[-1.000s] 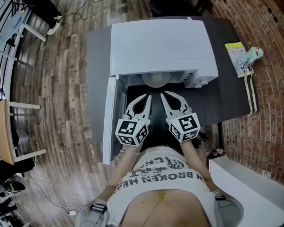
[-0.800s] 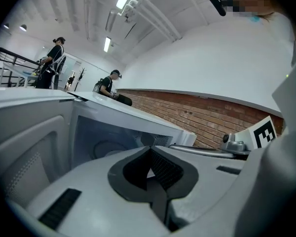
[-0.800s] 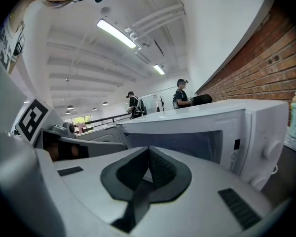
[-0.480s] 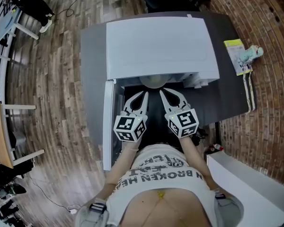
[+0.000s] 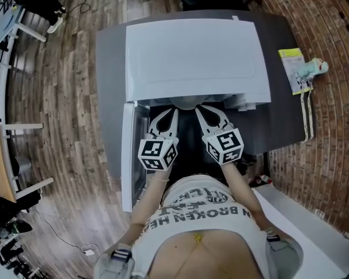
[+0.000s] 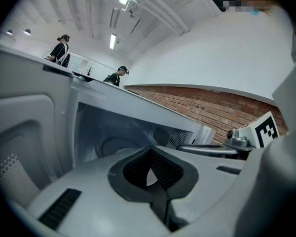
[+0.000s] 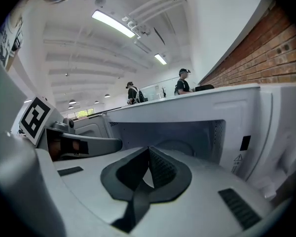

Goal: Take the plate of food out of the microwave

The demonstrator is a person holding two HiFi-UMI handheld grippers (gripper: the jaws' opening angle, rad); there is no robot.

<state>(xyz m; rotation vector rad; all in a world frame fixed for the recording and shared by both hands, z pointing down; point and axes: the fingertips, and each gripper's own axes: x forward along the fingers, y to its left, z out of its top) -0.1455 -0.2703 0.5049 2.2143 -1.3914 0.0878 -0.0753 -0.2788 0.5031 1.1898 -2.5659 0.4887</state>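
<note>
left gripper (image 5: 171, 113) and right gripper (image 5: 200, 112) have edged toward the boxy white microwave (image 5: 198, 51), ribbed jaws pressed together, empty.

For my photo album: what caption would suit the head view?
Left gripper and right gripper, jaws shut and empty, point into the open microwave on a dark table.

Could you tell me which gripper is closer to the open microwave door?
The left gripper: the microwave door stands open just beside it, the right gripper farther across.

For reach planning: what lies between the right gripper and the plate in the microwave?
Nothing: the right gripper view shows a bare stretch from right gripper to plate.
</note>
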